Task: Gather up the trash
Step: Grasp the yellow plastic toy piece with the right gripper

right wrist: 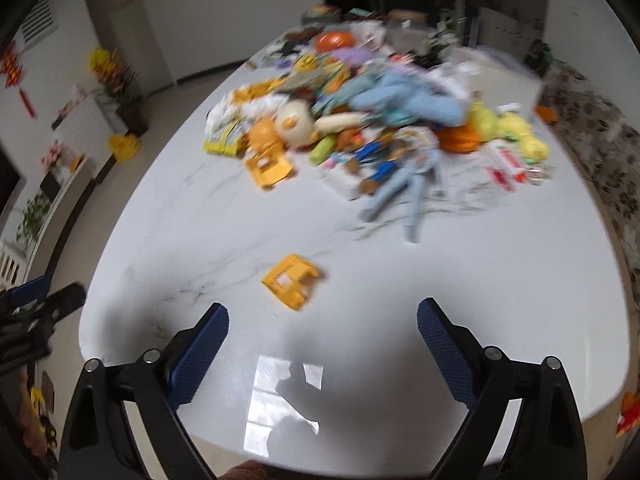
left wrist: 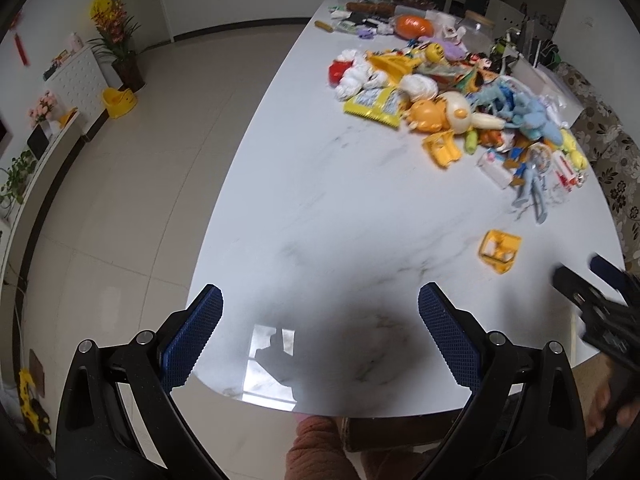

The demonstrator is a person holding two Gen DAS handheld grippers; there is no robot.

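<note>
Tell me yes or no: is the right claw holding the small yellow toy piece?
No. In the right wrist view the right claw stands open and empty, with the small yellow toy piece lying on the table beyond its tips.

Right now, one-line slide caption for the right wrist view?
Open right tongs hover empty over white table, small yellow toy just ahead.

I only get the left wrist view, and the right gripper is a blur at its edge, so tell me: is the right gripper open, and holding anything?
Observer: The right gripper is open and empty, with only bare white table between its fingers.
Operator: What lies nearest in front of it?
Observer: The small yellow plastic piece, lying alone just ahead of the left finger and apart from the toy pile.
Operator: Anything by the table's near right corner?
Observer: Yes, something red and orange shows just past the table edge there; it is too blurred to identify.
</note>
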